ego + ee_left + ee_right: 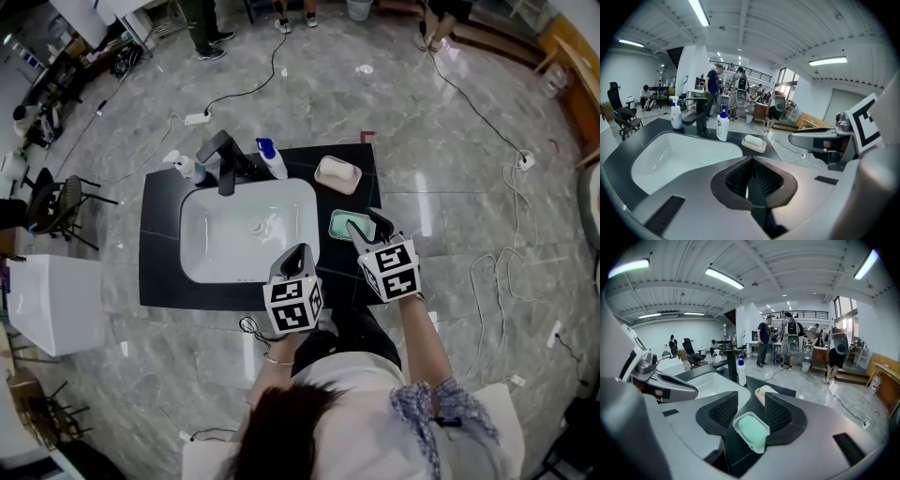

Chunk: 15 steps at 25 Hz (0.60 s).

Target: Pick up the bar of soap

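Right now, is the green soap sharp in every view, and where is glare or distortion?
Head view: green soap small but sharp, light glare on the floor. Right gripper view: it is sharp and close, strong fisheye bending toward dark corners. Left gripper view: it is not visible; same fisheye, bright ceiling lamps.

A mint-green bar of soap (pixel 753 432) sits in a white dish (pixel 736 424); another bar (pixel 337 172) is cream. The worktop (pixel 159 244) is black, the sink (pixel 225 244) white, the floor (pixel 450 187) grey-veined marble. Black-and-white square markers pattern the left gripper (pixel 298 251) and right gripper (pixel 364 225).
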Each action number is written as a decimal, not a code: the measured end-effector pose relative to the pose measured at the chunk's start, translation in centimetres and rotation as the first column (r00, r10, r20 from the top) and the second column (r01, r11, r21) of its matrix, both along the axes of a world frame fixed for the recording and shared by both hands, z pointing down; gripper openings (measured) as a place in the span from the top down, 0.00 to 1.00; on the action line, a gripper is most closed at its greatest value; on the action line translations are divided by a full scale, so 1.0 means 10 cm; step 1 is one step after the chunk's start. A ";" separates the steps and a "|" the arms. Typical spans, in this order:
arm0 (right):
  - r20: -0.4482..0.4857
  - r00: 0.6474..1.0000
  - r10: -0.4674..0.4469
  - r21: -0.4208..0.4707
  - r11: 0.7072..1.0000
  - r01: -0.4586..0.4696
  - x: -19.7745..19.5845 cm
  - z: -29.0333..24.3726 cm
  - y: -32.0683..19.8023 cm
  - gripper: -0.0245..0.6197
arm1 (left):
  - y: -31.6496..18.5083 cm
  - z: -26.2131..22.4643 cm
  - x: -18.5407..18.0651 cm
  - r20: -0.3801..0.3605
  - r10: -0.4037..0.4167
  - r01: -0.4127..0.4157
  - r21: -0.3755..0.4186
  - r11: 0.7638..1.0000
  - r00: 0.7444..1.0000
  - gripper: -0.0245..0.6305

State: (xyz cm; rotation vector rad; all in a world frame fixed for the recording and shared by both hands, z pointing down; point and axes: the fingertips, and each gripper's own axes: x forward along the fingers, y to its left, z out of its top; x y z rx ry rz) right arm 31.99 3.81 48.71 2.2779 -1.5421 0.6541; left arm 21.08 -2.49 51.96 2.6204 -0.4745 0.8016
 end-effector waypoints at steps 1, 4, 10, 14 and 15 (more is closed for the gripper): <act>0.002 1.000 -0.008 -0.003 1.000 0.008 0.04 0.00 -0.04 0.68 | -0.04 0.00 0.02 0.003 -0.010 0.010 0.001 1.000 1.000 0.95; -0.001 0.999 -0.040 -0.018 0.999 0.040 0.13 0.03 -0.16 0.68 | -0.14 0.01 0.06 0.013 -0.035 0.035 0.000 0.999 0.999 0.95; -0.003 0.992 -0.124 -0.028 0.992 0.124 0.33 0.00 -0.43 0.68 | -0.28 0.00 0.17 0.009 -0.072 0.072 0.035 0.997 0.997 0.95; -0.033 0.984 -0.178 -0.073 0.982 0.175 0.48 0.05 -0.59 0.68 | -0.35 0.06 0.24 0.022 -0.084 0.083 0.025 0.996 0.996 0.95; -0.032 0.981 -0.190 -0.085 0.979 0.187 0.51 0.07 -0.62 0.68 | -0.36 0.06 0.26 0.025 -0.085 0.084 0.030 0.996 0.996 0.95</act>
